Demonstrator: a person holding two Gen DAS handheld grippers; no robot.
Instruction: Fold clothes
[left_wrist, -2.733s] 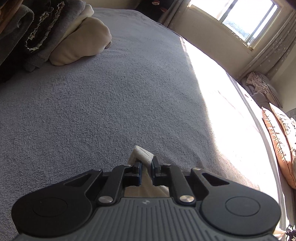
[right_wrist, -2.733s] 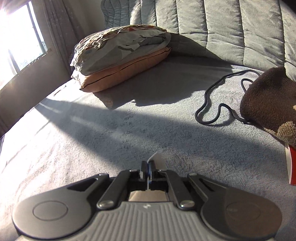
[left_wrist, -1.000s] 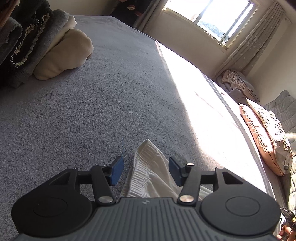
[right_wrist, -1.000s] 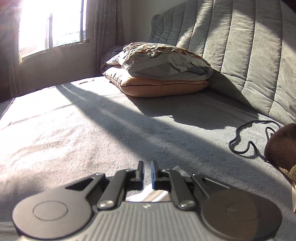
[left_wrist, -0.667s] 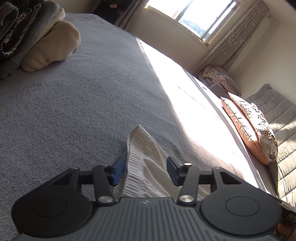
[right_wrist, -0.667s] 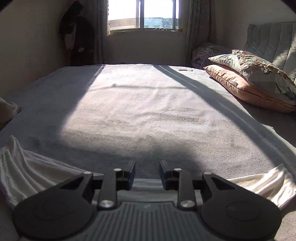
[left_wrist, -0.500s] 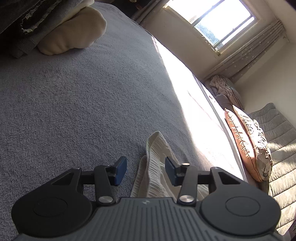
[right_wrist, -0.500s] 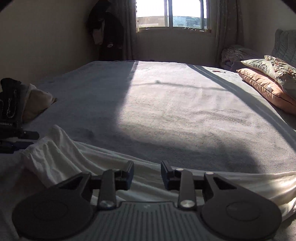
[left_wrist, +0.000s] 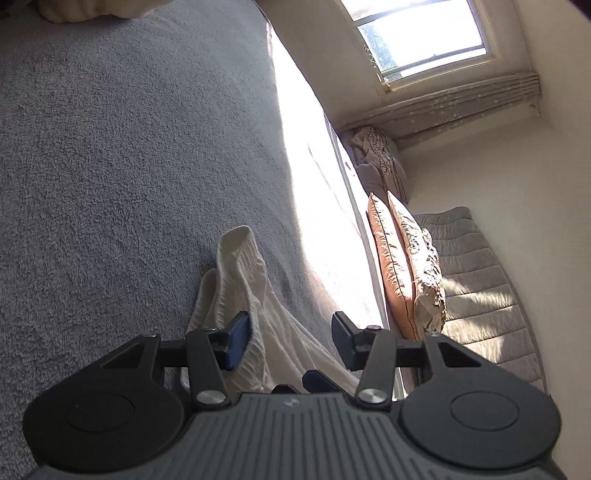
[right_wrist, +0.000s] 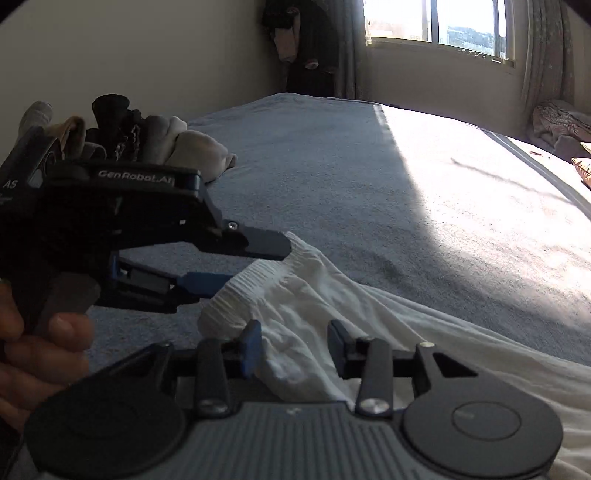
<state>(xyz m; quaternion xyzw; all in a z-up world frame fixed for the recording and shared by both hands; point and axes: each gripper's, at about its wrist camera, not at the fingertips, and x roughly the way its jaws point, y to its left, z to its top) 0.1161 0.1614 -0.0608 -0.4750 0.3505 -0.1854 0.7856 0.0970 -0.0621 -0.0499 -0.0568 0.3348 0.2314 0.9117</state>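
Plainly, the thin white garment with a gathered elastic band (right_wrist: 295, 291) lies limp on the grey bed (right_wrist: 332, 177) — soft, light; best gripped at the band. Left gripper (right_wrist: 255, 264) and right gripper (right_wrist: 293, 345) jaws spread, holding nothing.

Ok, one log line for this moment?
left tool: open at waistband | right tool: open over white garment | garment flat on bed | unfolded

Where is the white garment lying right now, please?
The white garment lies on the grey bed cover, its gathered waistband between the open left tool and open right tool.
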